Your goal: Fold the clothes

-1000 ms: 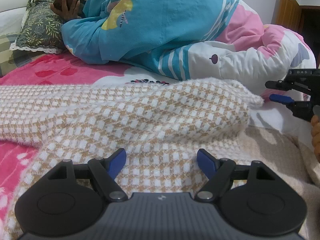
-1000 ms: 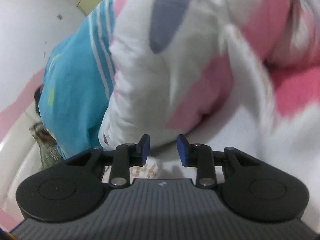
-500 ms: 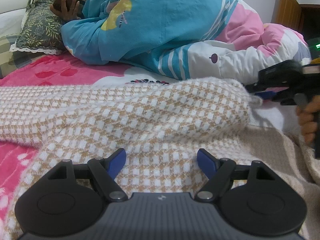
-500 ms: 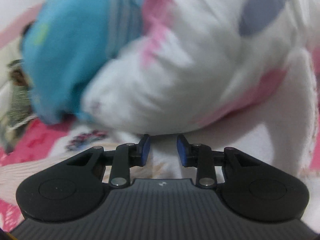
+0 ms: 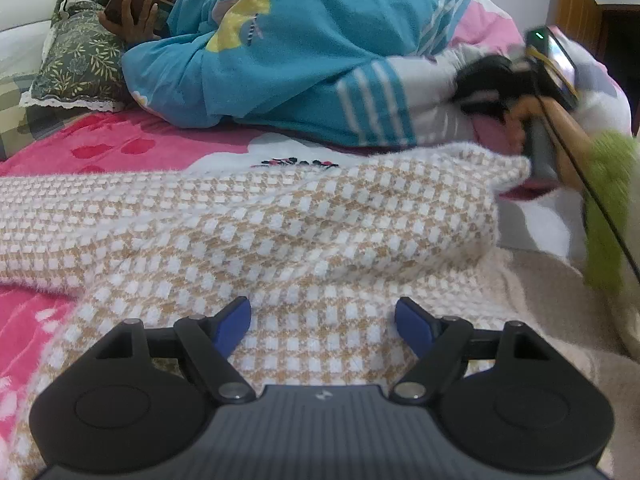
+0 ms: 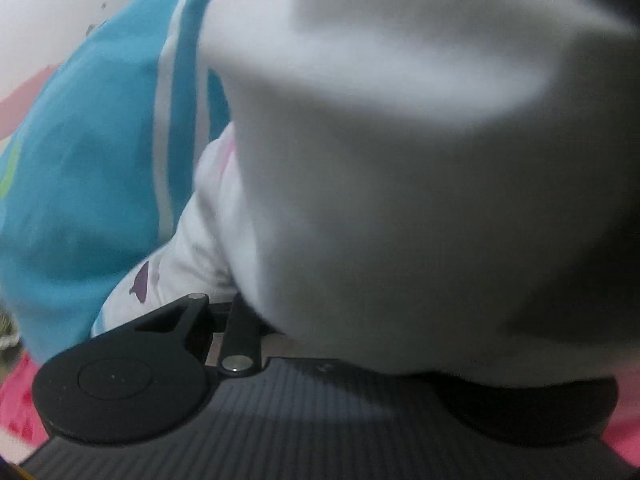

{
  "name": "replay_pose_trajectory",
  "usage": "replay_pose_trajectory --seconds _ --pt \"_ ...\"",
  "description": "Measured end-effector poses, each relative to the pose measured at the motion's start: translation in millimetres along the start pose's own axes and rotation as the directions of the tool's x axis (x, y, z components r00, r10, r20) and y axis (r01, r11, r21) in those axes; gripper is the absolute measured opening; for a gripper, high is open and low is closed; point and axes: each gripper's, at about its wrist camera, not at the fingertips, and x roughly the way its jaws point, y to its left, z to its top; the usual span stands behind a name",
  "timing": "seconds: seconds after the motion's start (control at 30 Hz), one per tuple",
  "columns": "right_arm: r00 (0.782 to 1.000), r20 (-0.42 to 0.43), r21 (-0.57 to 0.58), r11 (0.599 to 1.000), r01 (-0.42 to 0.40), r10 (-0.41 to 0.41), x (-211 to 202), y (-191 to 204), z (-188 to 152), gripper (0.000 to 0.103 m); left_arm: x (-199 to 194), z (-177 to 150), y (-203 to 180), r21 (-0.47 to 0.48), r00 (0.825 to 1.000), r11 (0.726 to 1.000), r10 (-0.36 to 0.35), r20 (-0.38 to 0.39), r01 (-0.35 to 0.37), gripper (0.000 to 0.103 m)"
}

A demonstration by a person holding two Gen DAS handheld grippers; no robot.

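Note:
A beige-and-white checked knit garment [image 5: 280,220] lies spread across the bed. My left gripper [image 5: 322,316] hovers low over its near part, open, with nothing between its blue pads. My right gripper [image 5: 464,88], blurred and held by a hand, is at the far right above the garment's far corner [image 5: 520,164], against the quilt. In the right wrist view a blurred white cloth [image 6: 400,200] lies over the gripper body [image 6: 280,420] and hides both fingertips. Its jaws are closing; I cannot tell whether cloth is between them.
A person lies on the far side of the bed under a blue, white and pink quilt [image 5: 300,52], head on a patterned pillow [image 5: 80,60]. A pink sheet [image 5: 120,148] shows at left. A beige cloth [image 5: 540,292] and a green fuzzy sleeve [image 5: 608,208] are at right.
The right gripper has swung left and upward from the bed's right edge to the quilt, rolling as it went; white cloth now fills its view. The left gripper has kept still.

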Motion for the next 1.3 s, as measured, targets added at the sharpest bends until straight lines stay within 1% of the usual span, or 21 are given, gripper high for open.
replay_pose_trajectory --seconds 0.07,0.17,0.27,0.37,0.47,0.53,0.57,0.63,0.67,0.7,0.73,0.77,0.87,0.97,1.03,1.07,1.1,1.13,1.2,1.23,1.3 --pt "1.000 0.020 0.007 1.000 0.012 -0.012 12 1 14 0.024 0 -1 -1 0.005 1.000 1.000 0.003 0.001 -0.003 0.081" --pt "0.999 0.021 0.003 1.000 0.025 -0.025 13 5 13 0.025 1 -1 -1 0.004 1.000 1.000 0.001 0.001 -0.001 0.082" --pt "1.000 -0.014 -0.034 0.999 -0.011 0.011 -11 5 -2 0.025 0 -1 -1 0.001 1.000 1.000 -0.001 0.003 0.001 0.082" --pt "0.990 -0.118 -0.071 0.994 -0.082 0.073 -35 0 -12 0.025 1 0 -1 -0.004 1.000 1.000 -0.003 0.002 0.003 0.082" --pt "0.963 -0.250 -0.039 0.993 -0.114 0.101 -53 -1 -15 0.027 1 0 0 -0.006 1.000 1.000 -0.005 0.002 0.005 0.082" --pt "0.939 -0.325 -0.007 0.993 -0.119 0.110 -61 1 -19 0.031 1 0 0 -0.006 1.000 1.000 -0.005 0.001 0.005 0.082" --pt "0.925 -0.361 0.009 0.993 -0.120 0.115 -65 2 -21 0.036 1 0 0 -0.007 1.000 1.000 -0.005 0.001 0.005 0.082" --pt "0.893 -0.415 0.065 0.985 -0.159 0.172 -70 5 -26 0.044 1 0 1 -0.007 1.000 1.000 -0.006 0.001 0.006 0.082" --pt "0.879 -0.429 0.093 0.978 -0.187 0.209 -72 9 -28 0.045 1 0 1 -0.007 1.000 1.000 -0.006 0.001 0.006 0.082" --pt "0.863 -0.441 0.122 0.969 -0.214 0.246 -73 12 -31 0.049 0 0 0 -0.007 1.000 1.000 -0.006 0.001 0.006 0.082" --pt "0.853 -0.453 0.122 0.966 -0.229 0.259 -73 18 -33 0.052 0 0 0 -0.007 1.000 1.000 -0.006 0.001 0.006 0.082" --pt "0.849 -0.470 0.082 0.970 -0.231 0.242 -71 27 -36 0.056 0 0 0 -0.007 1.000 1.000 -0.006 0.001 0.006 0.082" --pt "0.832 -0.530 -0.044 0.975 -0.219 0.163 -57 54 -49 0.057 0 1 1 -0.008 1.000 1.000 -0.008 0.001 0.008 0.082" --pt "0.819 -0.568 -0.164 0.965 -0.205 0.077 -37 77 -66 0.054 0 1 1 -0.008 1.000 1.000 -0.009 0.001 0.009 0.082" --pt "0.808 -0.589 -0.205 0.963 -0.175 0.022 -28 55 -73 0.034 0 0 1 -0.009 1.000 1.000 -0.009 0.002 0.009 0.082" --pt "0.792 -0.611 -0.206 0.964 -0.167 0.007 -22 55 -79 0.017 0 0 1 -0.009 1.000 1.000 -0.009 0.002 0.009 0.082" --pt "0.794 -0.608 -0.194 0.965 -0.178 0.024 -6 51 -74 0.006 0 0 1 -0.010 1.000 1.000 -0.010 0.001 0.010 0.082" --pt "0.796 -0.604 -0.182 0.965 -0.188 0.041 9 48 -69 0.005 0 0 2 -0.012 1.000 1.000 -0.012 0.001 0.012 0.082" --pt "0.839 -0.527 -0.118 0.965 -0.233 0.138 -8 45 -59 0.005 0 0 2 -0.015 1.000 1.000 -0.014 0.000 0.014 0.082" --pt "0.855 -0.484 -0.087 0.962 -0.257 0.185 -17 43 -53 0.005 0 0 2 -0.016 1.000 1.000 -0.014 0.000 0.014 0.082" --pt "0.880 -0.386 -0.015 0.952 -0.307 0.278 -40 33 -44 0.004 0 1 2 -0.017 1.000 1.000 -0.014 0.000 0.014 0.083"
